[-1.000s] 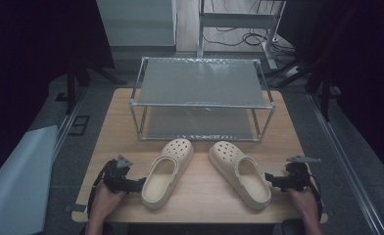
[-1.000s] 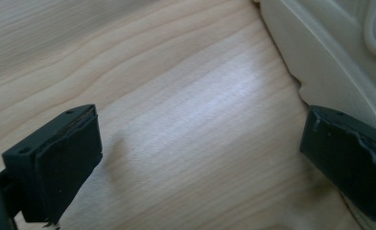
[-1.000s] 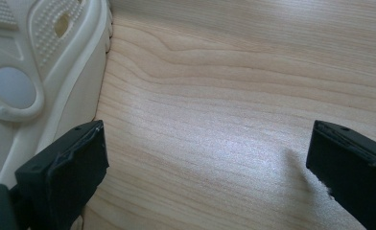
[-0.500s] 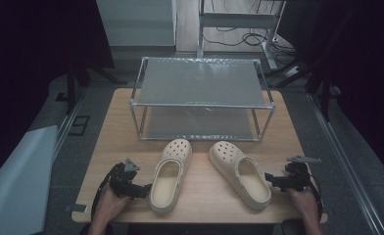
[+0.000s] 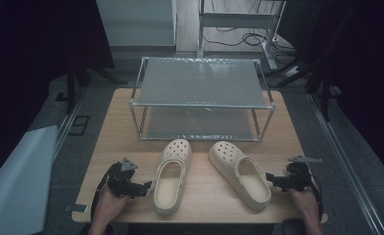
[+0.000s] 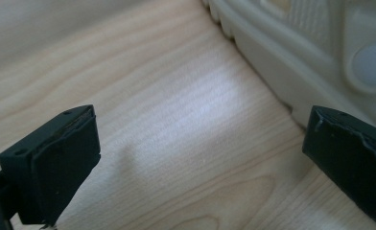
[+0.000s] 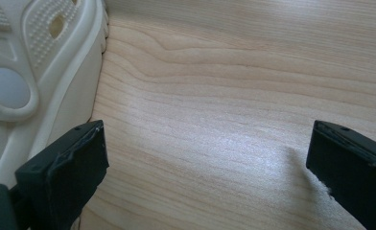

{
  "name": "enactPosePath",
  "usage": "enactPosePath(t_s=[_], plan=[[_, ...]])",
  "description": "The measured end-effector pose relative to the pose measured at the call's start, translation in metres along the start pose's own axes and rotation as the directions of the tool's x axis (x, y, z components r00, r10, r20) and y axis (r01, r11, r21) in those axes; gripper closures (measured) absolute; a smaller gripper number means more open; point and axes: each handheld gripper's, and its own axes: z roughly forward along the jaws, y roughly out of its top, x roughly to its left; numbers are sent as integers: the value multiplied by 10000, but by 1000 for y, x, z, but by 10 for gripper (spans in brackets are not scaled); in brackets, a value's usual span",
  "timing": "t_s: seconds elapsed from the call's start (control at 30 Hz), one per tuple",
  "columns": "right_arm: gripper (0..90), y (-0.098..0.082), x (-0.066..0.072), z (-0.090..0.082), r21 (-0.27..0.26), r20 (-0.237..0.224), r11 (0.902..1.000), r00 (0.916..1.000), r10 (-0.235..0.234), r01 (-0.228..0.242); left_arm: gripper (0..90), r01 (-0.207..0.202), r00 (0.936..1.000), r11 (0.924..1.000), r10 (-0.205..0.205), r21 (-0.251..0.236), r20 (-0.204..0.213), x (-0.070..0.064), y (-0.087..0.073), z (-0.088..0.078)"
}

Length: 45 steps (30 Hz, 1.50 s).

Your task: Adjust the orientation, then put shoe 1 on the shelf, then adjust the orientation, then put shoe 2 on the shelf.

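Observation:
Two cream clogs lie on the wooden table (image 5: 200, 200), toes pointing toward the rack. The left clog (image 5: 171, 174) is near my left gripper (image 5: 145, 187), which is open with bare wood between its jaws; the clog's side (image 6: 311, 57) fills the upper right of the left gripper view, close to the right jaw. The right clog (image 5: 240, 173) lies angled, and my right gripper (image 5: 270, 178) stands open just right of its heel. In the right gripper view this clog's side (image 7: 42, 72) lies beside the left jaw, with wood between the jaws.
A two-tier metal wire rack (image 5: 200, 98) stands on the far half of the table, both shelves bare. The table's front edge (image 5: 200, 219) runs just behind the clogs' heels. Dark floor, cables and frame legs surround the table.
The left clog has swung straighter, its heel moved right, while my left gripper shifted toward the front edge. The right gripper and right clog have hardly moved.

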Motion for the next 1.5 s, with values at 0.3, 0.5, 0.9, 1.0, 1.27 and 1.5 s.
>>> enactPosePath(t_s=[0.3,0.5,0.9,1.0,1.27,1.5], plan=[[4,0,0,0,1,4,10000,10000,-2,2,0,134,9998,9981,-126,-597,139,-6,9,-17],[5,0,0,0,-32,10,10000,10000,-18,18,0,485,9986,9932,-458,-1058,273,-8,17,-29],[10,0,-1,-1,-51,76,10000,10000,-8,8,0,195,9991,9959,-159,-889,402,-29,30,-25],[10,0,0,-1,-13,80,10000,10000,-11,11,5,223,9988,9959,-184,-871,459,-32,32,-23],[12,0,0,0,10,66,10000,10000,2,-2,26,190,9989,9974,-160,-698,437,-41,40,-13],[14,0,-1,1,88,74,10000,10000,19,-20,61,215,9995,9995,-210,-240,226,-44,43,2]])
